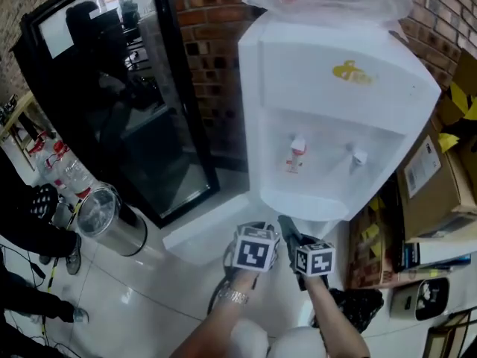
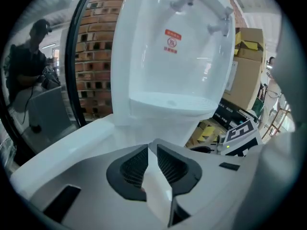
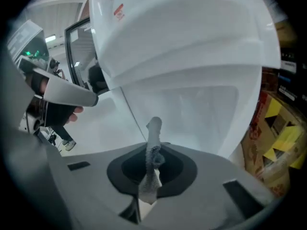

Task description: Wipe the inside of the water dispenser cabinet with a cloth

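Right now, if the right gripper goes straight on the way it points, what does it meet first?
The right gripper, shut on the cloth, points at the white water dispenser cabinet below the taps. The cloth's tip would likely touch that white surface first, though the depth is unclear.

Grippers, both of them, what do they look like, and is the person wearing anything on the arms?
The left gripper and right gripper have pale grey shells with black ribbed pads. Each carries a cube of black-and-white square markers: left cube, right cube. A metal wristband circles the left wrist; no sleeves show.
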A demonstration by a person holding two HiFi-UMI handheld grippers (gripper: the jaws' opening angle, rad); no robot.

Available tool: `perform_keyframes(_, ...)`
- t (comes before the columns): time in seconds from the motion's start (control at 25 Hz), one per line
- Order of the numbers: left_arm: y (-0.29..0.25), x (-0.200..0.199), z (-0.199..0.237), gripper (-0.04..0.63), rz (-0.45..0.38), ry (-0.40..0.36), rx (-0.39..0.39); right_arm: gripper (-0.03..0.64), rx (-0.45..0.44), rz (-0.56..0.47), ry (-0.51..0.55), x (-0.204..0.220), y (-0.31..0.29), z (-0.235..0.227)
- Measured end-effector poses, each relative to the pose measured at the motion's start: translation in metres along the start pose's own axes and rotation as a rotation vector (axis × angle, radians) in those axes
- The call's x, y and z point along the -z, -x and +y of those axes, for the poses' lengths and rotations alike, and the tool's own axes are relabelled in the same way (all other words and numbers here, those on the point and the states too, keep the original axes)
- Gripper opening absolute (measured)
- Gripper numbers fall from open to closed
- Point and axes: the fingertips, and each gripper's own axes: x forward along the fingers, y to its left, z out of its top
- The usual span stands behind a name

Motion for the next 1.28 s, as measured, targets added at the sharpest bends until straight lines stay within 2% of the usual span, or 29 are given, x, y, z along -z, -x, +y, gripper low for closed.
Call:
perform_keyframes(0.2,-0.022,0.007,-0.002,0.061,-0.066,0.01,-0.036,0.021,0.01,-0.042,-0.007,-0.008,-0.029,-0.015)
perform_keyframes(0.36,-0.018,0.022,-0.015,0.061,-0.069,0.026,-0.021,0.021,0.038,-0.102,-0.033,-0.019,-0.03,-0.015)
perform_keyframes(0.48,-0.016,0.028,-0.019,0.061,-0.067,0.02,0.001,0.021,0.064,-0.192,0.003,-0.042,-0.029,-0.006)
perform_keyframes(0.6,-0.011,0.018,-0.011,0.061,-0.092,-0.004,-0.015,0.021,0.088,-0.236,0.058,-0.053,-0.047,-0.004)
perform_keyframes(0.72,-0.006,0.012,-0.003,0.037,-0.106,-0.032,-0.053,0.021,0.101,-0.179,0.089,-0.031,-0.082,-0.008)
perform_keyframes(0.88,-0.001,0.014,-0.003,0.037,-0.115,-0.008,-0.038,0.021,0.051,-0.054,0.1,0.01,-0.111,0.007)
perform_keyframes(1.04,0.007,0.011,0.003,0.037,-0.137,0.009,-0.027,0.021,0.061,0.062,0.005,0.056,-0.122,-0.007)
perform_keyframes(1.16,0.01,0.011,0.006,0.037,-0.138,0.009,-0.021,0.021,0.053,0.04,-0.004,0.05,-0.111,-0.01)
perform_keyframes(1.28,0.01,0.011,0.002,0.037,-0.142,0.024,0.008,0.021,0.059,-0.085,0.019,0.007,-0.086,-0.009)
